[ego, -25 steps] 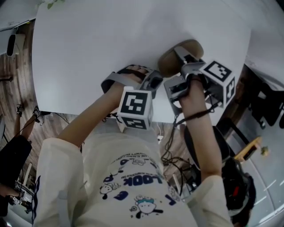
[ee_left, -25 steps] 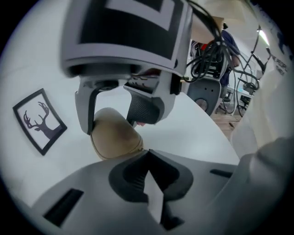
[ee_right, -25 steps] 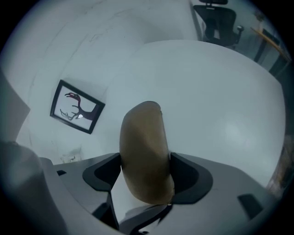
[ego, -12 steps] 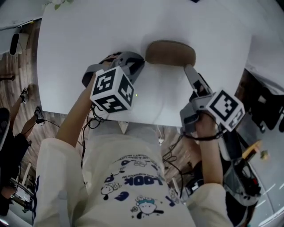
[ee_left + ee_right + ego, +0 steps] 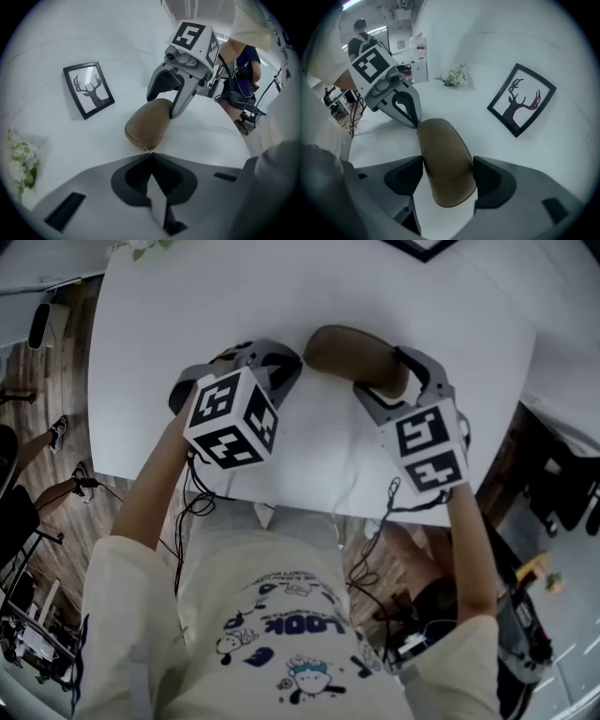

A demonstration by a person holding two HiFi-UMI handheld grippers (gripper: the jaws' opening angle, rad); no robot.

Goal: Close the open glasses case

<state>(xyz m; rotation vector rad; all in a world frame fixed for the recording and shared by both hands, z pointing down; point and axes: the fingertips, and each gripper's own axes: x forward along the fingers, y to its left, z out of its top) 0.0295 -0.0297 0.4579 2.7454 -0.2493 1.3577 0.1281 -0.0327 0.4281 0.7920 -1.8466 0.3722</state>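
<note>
The brown glasses case (image 5: 349, 351) lies closed on the white table (image 5: 187, 315), lengthwise from left to right. My left gripper (image 5: 286, 369) is shut, its tips right at the case's left end (image 5: 147, 124), where a small zip pull shows. My right gripper (image 5: 394, 382) straddles the right end, one jaw on each long side. In the right gripper view the case (image 5: 445, 159) fills the gap between both pads (image 5: 412, 173). The left gripper (image 5: 415, 123) shows at its far end.
A black-framed deer picture (image 5: 89, 89) lies on the table beyond the case. A small bunch of white flowers (image 5: 453, 77) lies at the table's far left. The table's near edge (image 5: 281, 504) runs just under both hands, with cables hanging below it.
The left gripper moved up and left to the case's left end. The right gripper drew back to the right, rolled, then came in over the case's right end. The case settled flat.
</note>
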